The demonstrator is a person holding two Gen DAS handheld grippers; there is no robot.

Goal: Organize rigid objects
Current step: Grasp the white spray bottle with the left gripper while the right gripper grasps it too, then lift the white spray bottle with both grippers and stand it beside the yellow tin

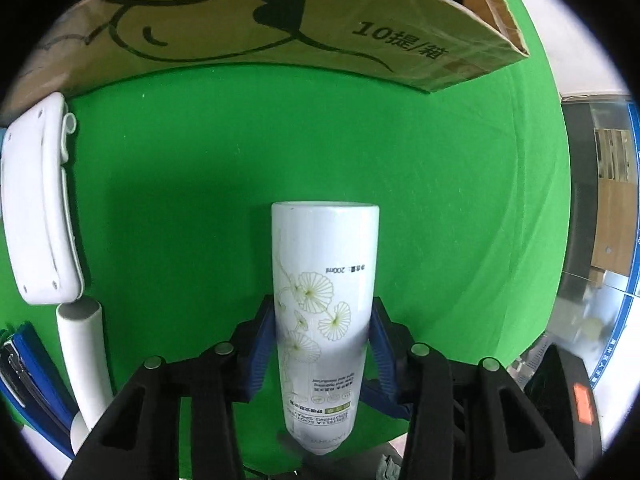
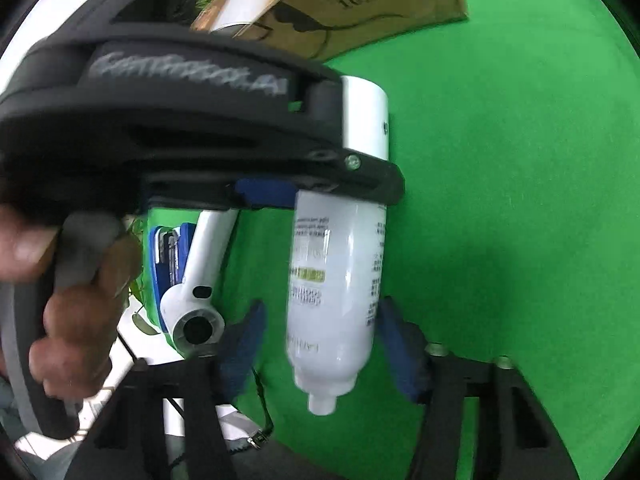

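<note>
A: A green cloth covers the worktop, and a brown cardboard box with black printing stands at its far edge.

B: The task's thing is the white cylindrical spray bottle with a pale leaf print, lying on the green cloth, nozzle end toward the cameras. The left gripper has its blue-padded fingers clamped on the bottle's sides.

A: And the right gripper?

B: Its fingers stand apart on either side of the lower body, each with a gap to the bottle; nothing is held there. In the right wrist view a hand grips the left gripper's handle.

A: How to lift it well?

B: I'd keep the left grip square across the round body so it can't roll out, raise it level, and clear the white handheld appliance and blue stapler beside it before heading for the box.
</note>
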